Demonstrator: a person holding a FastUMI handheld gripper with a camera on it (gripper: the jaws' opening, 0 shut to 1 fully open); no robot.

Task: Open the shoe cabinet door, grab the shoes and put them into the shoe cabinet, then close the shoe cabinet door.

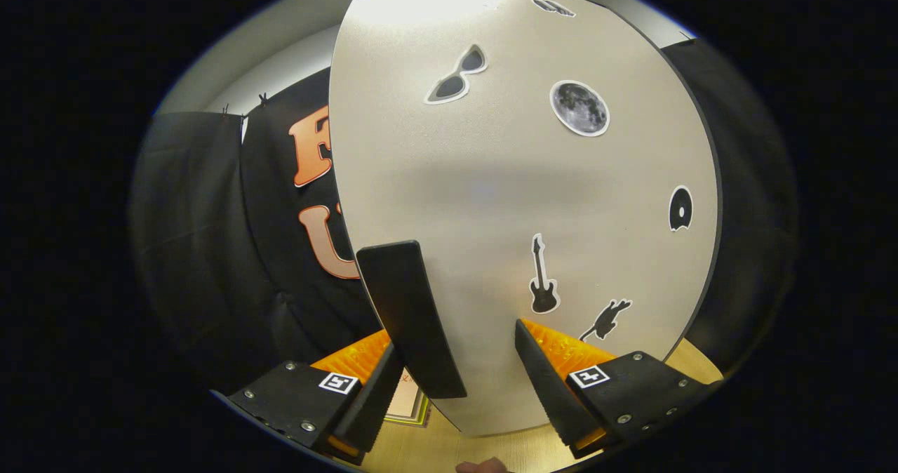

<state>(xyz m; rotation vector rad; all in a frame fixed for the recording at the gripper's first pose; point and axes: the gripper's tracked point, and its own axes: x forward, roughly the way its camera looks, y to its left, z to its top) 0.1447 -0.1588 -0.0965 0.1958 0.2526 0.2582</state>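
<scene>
The gripper (459,396) is open, its fingers straddling the dark handle (410,315) at the left edge of the stickered door (491,199), gripping nothing.

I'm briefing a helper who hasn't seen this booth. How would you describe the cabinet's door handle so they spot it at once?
Start with the big pale cabinet door dotted with stickers. Near its lower edge beside the black cloth wall, a dark, flat, bar-shaped handle sticks out, lying between the open gripper's fingers, closer to one of them. Unlike the flat guitar sticker nearby, it is raised and plain.
</scene>
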